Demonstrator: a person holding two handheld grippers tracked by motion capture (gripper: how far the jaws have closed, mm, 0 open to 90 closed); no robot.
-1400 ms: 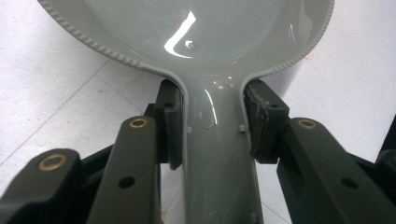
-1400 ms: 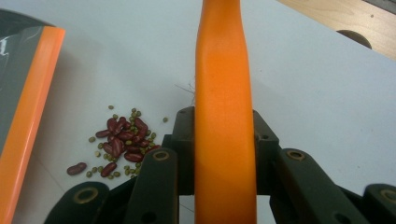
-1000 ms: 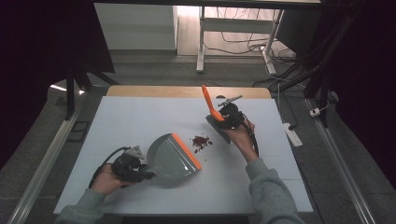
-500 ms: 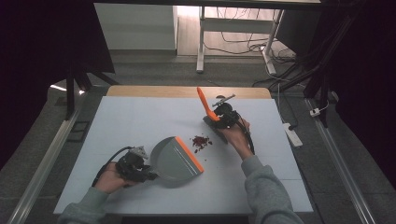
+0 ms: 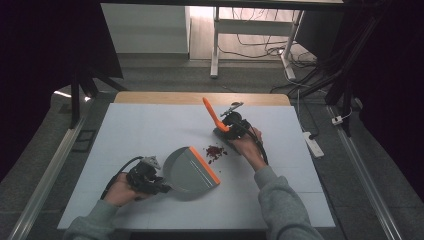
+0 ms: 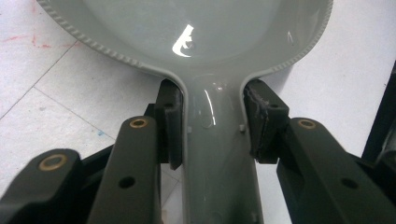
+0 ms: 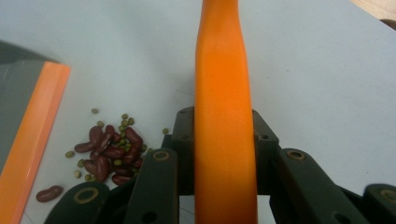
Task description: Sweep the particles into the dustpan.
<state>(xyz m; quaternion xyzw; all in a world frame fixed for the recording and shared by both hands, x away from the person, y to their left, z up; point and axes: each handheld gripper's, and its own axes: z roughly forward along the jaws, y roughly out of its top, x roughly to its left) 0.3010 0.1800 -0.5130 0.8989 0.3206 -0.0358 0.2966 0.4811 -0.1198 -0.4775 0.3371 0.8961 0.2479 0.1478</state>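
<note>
1. High view: a person sits at the near edge of a pale grey table, with both forearms reaching in from the bottom in grey sleeves.
2. The left gripper rests low on the near left of the table. Its jaws are closed on the handle of a grey dustpan.
3. The dustpan lies flat on the table. It is rounded at the handle end, and its straight front edge carries an orange lip that faces the table's centre.
4. In the left gripper view, the two black jaws press against either side of the dustpan's glossy grey handle, just where it widens into the pan. A ribbed rim runs along the pan's edge.
5. A small pile of beans lies on the table just beyond the orange lip, between the dustpan and the right gripper.
6. The right gripper view shows dark red kidney beans mixed with tiny green beans. One red bean lies apart, near the lip.
7. The right gripper's jaws grip an orange brush handle, which tilts up and away from the table toward its far side.
8. The table has a wooden strip along its far edge. Beyond it are a dark floor, white table legs and loose cables. The room is dim at both sides.
</note>
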